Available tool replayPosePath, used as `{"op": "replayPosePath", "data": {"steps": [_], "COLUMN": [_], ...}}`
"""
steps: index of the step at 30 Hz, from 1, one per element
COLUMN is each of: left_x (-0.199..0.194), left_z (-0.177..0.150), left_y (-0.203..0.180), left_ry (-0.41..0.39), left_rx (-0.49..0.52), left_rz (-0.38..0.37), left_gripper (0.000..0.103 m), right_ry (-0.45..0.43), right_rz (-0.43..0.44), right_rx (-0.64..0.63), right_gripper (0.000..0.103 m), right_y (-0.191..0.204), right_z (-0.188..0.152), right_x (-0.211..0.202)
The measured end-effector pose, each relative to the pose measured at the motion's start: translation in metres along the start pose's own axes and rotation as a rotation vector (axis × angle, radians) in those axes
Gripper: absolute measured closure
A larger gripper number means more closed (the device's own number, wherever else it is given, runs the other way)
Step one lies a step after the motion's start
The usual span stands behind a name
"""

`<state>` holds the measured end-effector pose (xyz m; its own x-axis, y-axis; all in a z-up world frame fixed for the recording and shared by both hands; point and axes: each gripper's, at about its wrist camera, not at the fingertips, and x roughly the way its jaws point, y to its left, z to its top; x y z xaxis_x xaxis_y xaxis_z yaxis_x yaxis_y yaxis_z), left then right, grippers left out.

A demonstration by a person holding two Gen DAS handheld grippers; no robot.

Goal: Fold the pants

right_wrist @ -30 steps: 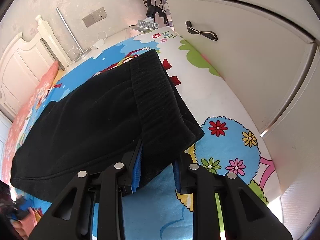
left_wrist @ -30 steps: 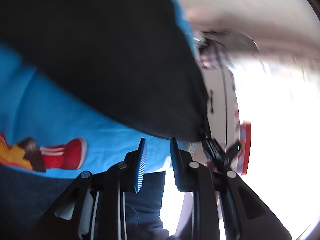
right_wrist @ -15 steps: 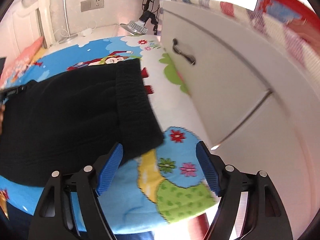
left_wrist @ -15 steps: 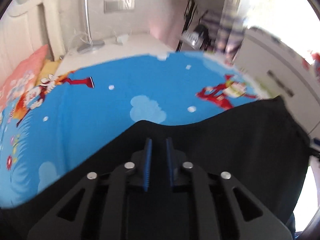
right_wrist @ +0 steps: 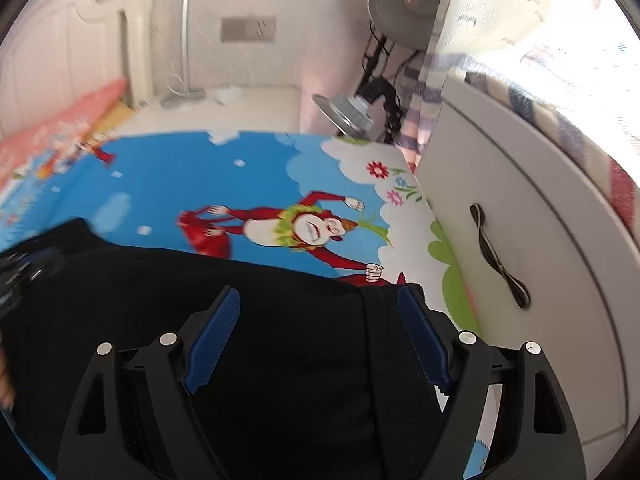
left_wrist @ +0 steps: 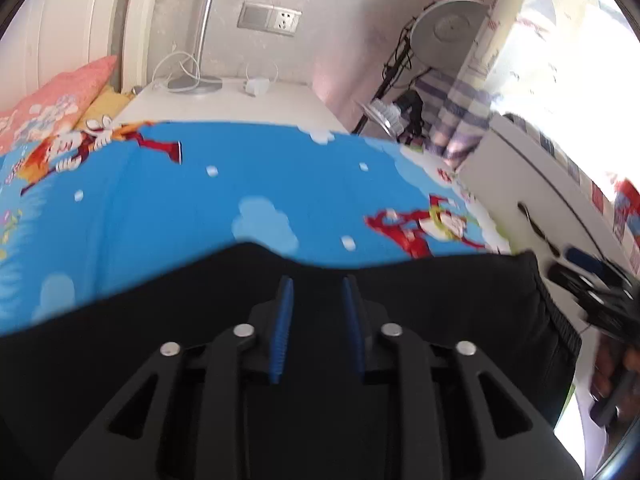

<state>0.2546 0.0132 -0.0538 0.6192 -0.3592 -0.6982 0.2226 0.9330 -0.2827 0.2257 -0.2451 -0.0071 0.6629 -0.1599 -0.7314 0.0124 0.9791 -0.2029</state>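
Bedroom, blue cartoon-print bed sheet (left_wrist: 168,216): black folded fabric pants (right_wrist: 280,320) lie flat at near edge. Left hand-held gripper (left_wrist: 316,300) opening, nothing pinched. Right hand-held gripper (right_wrist: 320,320) opening wide above waistband, likely releasing after fold.

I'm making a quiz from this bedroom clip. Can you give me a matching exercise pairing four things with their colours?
Things:
1. pants
2. pillow
3. cabinet
4. bedsheet

Colours:
A. white
B. blue with cartoon figures
C. black
D. pink

Pairs: 1-C, 2-D, 3-A, 4-B
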Motion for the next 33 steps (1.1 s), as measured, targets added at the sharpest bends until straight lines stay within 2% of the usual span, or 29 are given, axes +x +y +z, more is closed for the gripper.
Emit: {"op": "replayPosePath", "data": {"steps": [3, 4, 6, 10, 14, 18, 19, 20, 21, 22, 23, 24, 25, 27, 29, 31, 32, 33], "left_x": [0.007, 0.008, -0.001, -0.024, -0.057, -0.103, -0.113, -0.125, -0.134, -0.146, -0.164, -0.188, -0.219, -0.292, -0.339, -0.365, -0.376, -0.383], "left_z": [-0.024, -0.03, -0.036, -0.043, -0.054, -0.07, -0.073, -0.077, -0.08, -0.082, -0.083, -0.082, -0.083, -0.096, -0.121, -0.152, -0.176, -0.195], "left_y": [-0.001, 0.003, 0.015, 0.044, 0.093, 0.165, 0.181, 0.203, 0.218, 0.238, 0.258, 0.279, 0.294, 0.32, 0.327, 0.337, 0.348, 0.357], "left_ry": [0.052, 0.069, 0.048, 0.038, 0.037, 0.052, 0.061, 0.072, 0.078, 0.084, 0.092, 0.068, 0.008, -0.173, -0.284, -0.3, -0.313, -0.326], "left_rx": [-0.022, -0.041, -0.098, -0.095, -0.109, -0.108, -0.107, -0.083, -0.048, -0.005, 0.003, -0.042, -0.118, -0.315, -0.412, -0.53, -0.665, -0.758], "left_rz": [-0.01, -0.001, -0.021, 0.078, 0.188, 0.38, 0.424, 0.483, 0.524, 0.609, 0.752, 0.871, 0.915, 0.857, 0.877, 0.87, 0.816, 0.75], "left_gripper": [0.083, 0.083, 0.085, 0.085, 0.082, 0.08, 0.074, 0.064, 0.059, 0.057, 0.057, 0.058, 0.059, 0.059, 0.059, 0.059, 0.059, 0.059], "right_ry": [0.064, 0.08, 0.079, 0.065, 0.062, 0.057, 0.057, 0.057, 0.056, 0.055, 0.054, 0.053, 0.053, 0.05, 0.046, 0.045, 0.047, 0.047], "right_rz": [-0.061, -0.041, -0.024, -0.064, -0.071, -0.073, -0.074, -0.077, -0.08, -0.084, -0.086, -0.087, -0.088, -0.093, -0.099, -0.116, -0.118, -0.119], "right_rx": [0.015, 0.025, 0.054, 0.035, 0.043, 0.046, 0.046, 0.044, 0.041, 0.038, 0.036, 0.036, 0.036, 0.033, 0.032, 0.028, 0.027, 0.026], "right_gripper": [0.027, 0.026, 0.022, 0.018, 0.018, 0.018, 0.018, 0.018, 0.018, 0.018, 0.018, 0.018, 0.018, 0.018, 0.018, 0.014, 0.014, 0.014], "right_y": [-0.012, -0.016, -0.021, -0.015, -0.014, -0.015, -0.014, -0.014, -0.013, -0.013, -0.012, -0.013, -0.012, -0.012, -0.011, -0.01, -0.009, -0.009], "right_z": [-0.005, -0.012, -0.023, -0.025, -0.024, -0.025, -0.024, -0.024, -0.024, -0.024, -0.023, -0.023, -0.023, -0.023, -0.023, -0.023, -0.022, -0.022], "right_x": [0.038, 0.041, 0.043, 0.042, 0.045, 0.044, 0.044, 0.045, 0.044, 0.045, 0.045, 0.045, 0.046, 0.045, 0.045, 0.045, 0.046, 0.046]}}
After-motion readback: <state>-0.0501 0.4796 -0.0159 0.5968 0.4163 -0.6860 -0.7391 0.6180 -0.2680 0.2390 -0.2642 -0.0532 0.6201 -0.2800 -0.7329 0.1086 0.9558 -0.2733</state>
